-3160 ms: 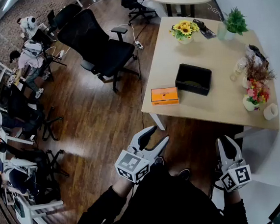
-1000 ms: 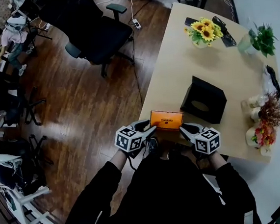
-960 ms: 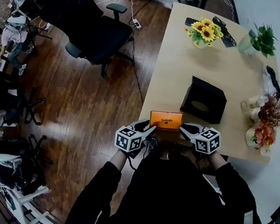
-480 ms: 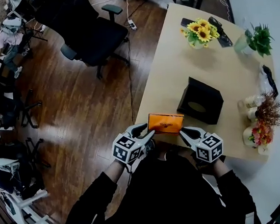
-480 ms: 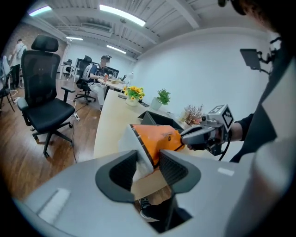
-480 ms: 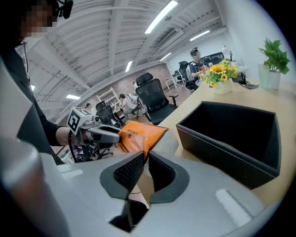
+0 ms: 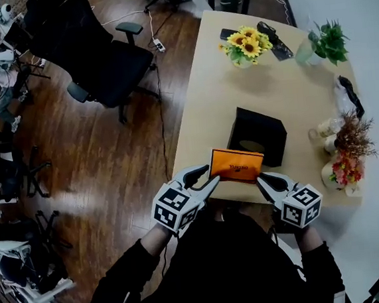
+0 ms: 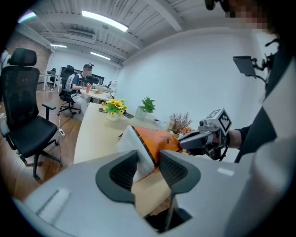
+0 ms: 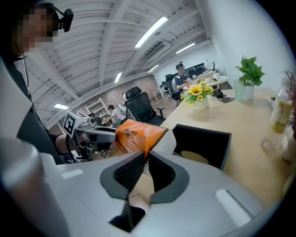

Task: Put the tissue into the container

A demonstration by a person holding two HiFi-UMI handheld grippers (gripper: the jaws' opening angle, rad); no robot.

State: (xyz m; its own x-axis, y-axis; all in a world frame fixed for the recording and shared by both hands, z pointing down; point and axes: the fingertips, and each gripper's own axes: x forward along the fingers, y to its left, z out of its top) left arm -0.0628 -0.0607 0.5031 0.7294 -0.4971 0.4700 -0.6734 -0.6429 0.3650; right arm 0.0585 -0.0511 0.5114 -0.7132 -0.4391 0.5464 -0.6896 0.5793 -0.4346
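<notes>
Dark plank flooring (image 7: pixel 103 156) and a pale wooden table (image 7: pixel 290 84) fill the head view, where an orange plastic-wrapped tissue pack (image 7: pixel 236 165) hangs between the two tools at the table's near edge. The left gripper (image 7: pixel 207 177) holds one end and the right gripper (image 7: pixel 264 181) the other. A matte black box-shaped container (image 7: pixel 256 134) sits just beyond the pack and takes nothing yet. By the look of it the pick-up is done, while the carry and the placing remain.

Seen from the left gripper view, the left gripper (image 8: pixel 148 159) is clamped on the pack's (image 8: pixel 155 139) white, soft-looking end. Its ribbed dark pads press into the wrap. The orange film looks glossy and creased, and the far end tapers to a point at the right gripper (image 8: pixel 196 139).

From the right gripper view, the right gripper (image 9: pixel 144 162) is pinched tight on a thin flap of the pack (image 9: pixel 138 132). Its jaws are nearly together. The black container (image 9: pixel 203 146) stands near on the smooth tabletop, hard-edged and square, with a pale oval showing inside its opening. The left gripper (image 9: pixel 99 134) steadies the opposite end.
</notes>
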